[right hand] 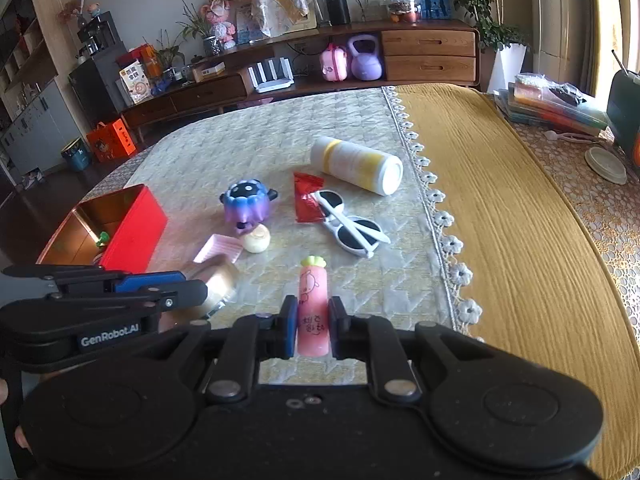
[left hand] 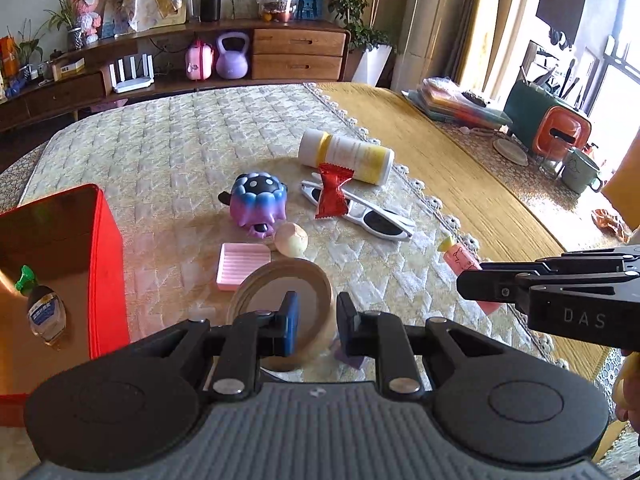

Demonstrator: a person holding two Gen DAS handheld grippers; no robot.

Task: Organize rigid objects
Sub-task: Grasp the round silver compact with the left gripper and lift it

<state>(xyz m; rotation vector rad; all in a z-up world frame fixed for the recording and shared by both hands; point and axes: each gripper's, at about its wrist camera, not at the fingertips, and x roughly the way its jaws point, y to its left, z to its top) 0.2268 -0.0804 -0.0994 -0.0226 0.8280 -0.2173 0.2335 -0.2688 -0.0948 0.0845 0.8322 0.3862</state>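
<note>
table point(right hand: 280, 144): quilted cream cover
right gripper point(right hand: 313, 330): clamped on pink carrot tube point(right hand: 313, 312)
left gripper point(left hand: 316, 322): narrow gap astride tape roll point(left hand: 280, 312)

The box point(right hand: 132, 232) sits left of the toy point(right hand: 248, 204), sunglasses point(right hand: 352, 224) right (bottle point(right hand: 358, 166) behind).

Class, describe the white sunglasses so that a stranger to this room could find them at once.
Start at the red box on the quilted table cover, then look right, past the purple toy, toward the lace edge. There lie the white sunglasses, folded, dark-lensed, touching a red wrapper, below the lying white-and-yellow bottle.
</note>
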